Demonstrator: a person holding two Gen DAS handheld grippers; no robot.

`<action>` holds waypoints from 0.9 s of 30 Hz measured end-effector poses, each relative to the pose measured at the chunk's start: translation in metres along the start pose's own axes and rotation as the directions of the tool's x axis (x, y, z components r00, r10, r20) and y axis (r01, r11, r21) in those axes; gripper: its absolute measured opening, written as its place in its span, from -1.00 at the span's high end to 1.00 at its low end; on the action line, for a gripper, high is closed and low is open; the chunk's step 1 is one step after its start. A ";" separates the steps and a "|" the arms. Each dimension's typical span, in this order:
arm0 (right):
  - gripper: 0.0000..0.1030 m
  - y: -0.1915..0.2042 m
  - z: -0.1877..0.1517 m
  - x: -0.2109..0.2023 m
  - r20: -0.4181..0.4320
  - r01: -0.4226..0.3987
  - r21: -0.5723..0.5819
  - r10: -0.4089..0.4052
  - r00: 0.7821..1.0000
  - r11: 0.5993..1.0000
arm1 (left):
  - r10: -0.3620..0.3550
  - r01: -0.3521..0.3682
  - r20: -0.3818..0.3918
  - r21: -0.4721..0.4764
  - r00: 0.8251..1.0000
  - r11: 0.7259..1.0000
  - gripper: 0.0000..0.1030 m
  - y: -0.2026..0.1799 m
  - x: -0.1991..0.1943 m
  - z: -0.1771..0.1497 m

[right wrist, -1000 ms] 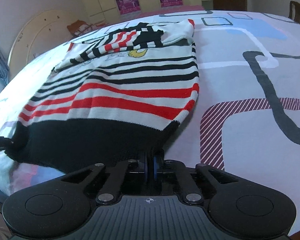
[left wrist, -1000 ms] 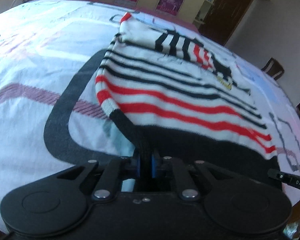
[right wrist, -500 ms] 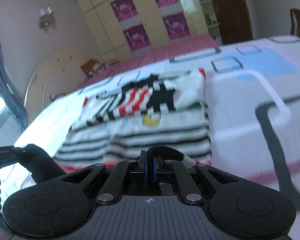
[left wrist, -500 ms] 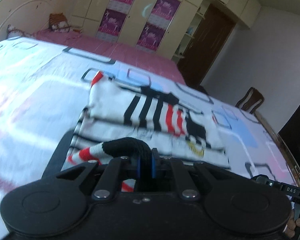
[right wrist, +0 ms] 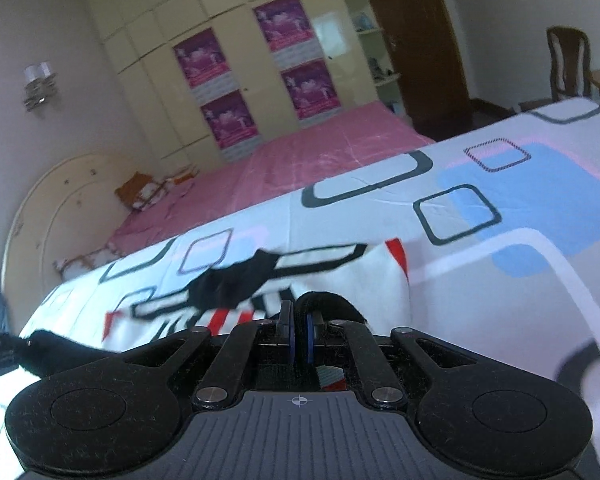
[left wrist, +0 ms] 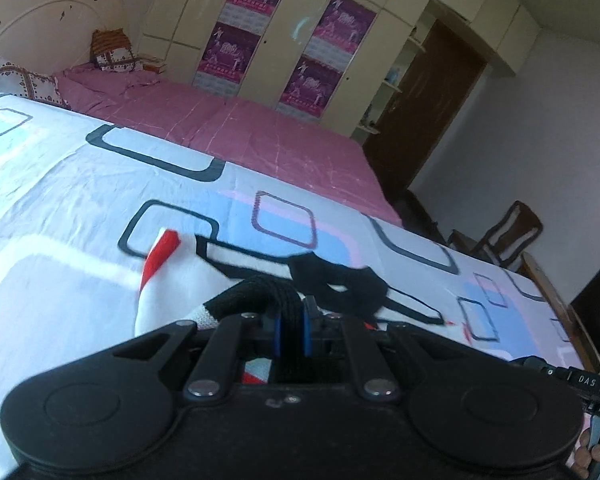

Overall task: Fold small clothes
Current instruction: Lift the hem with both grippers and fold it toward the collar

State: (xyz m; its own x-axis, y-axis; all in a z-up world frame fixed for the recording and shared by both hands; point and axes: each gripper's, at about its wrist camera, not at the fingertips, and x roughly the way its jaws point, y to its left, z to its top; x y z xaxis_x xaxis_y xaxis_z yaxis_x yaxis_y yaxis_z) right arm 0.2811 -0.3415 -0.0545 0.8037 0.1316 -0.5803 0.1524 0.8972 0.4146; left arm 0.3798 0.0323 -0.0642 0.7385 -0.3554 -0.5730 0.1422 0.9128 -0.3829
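The left gripper (left wrist: 291,330) is clamped tight on the black hem of the striped sweater (left wrist: 172,280); the right gripper (right wrist: 300,334) is likewise pinched closed on that black band; the sweater lies on the patterned sheet (left wrist: 60,184) just beyond both grippers, its red-tipped corner at the far edge; a pink bed (left wrist: 252,136) lies farther off.

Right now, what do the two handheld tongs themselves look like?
Both are matte black plastic with two round discs, silver pivot bolts and blue finger pads. The left tongs have a smooth housing; the right tongs have a ribbed grey top bearing a small crosshair mark.
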 end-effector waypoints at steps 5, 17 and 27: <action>0.91 -0.013 0.019 0.065 -0.049 0.026 0.064 -0.023 0.999 0.998 | 0.037 -0.038 -0.036 -0.010 0.999 0.999 0.81 0.011 0.047 0.015; 0.88 -0.056 0.025 0.137 -0.137 0.082 0.170 -0.059 0.989 0.982 | 0.059 -0.072 -0.196 -0.060 0.979 0.996 0.53 0.041 0.120 0.014; -0.42 -0.042 0.040 0.127 -0.067 0.032 -0.019 -0.033 0.997 0.999 | 0.001 0.002 -0.101 0.034 0.995 0.999 -0.53 0.045 0.088 0.026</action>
State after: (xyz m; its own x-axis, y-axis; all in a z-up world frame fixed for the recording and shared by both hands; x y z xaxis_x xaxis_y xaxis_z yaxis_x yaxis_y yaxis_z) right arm 0.3998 -0.3798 -0.1172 0.7578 0.1301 -0.6394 0.1667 0.9088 0.3825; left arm 0.4688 0.0473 -0.1129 0.6687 -0.3726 -0.6435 0.1661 0.9184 -0.3592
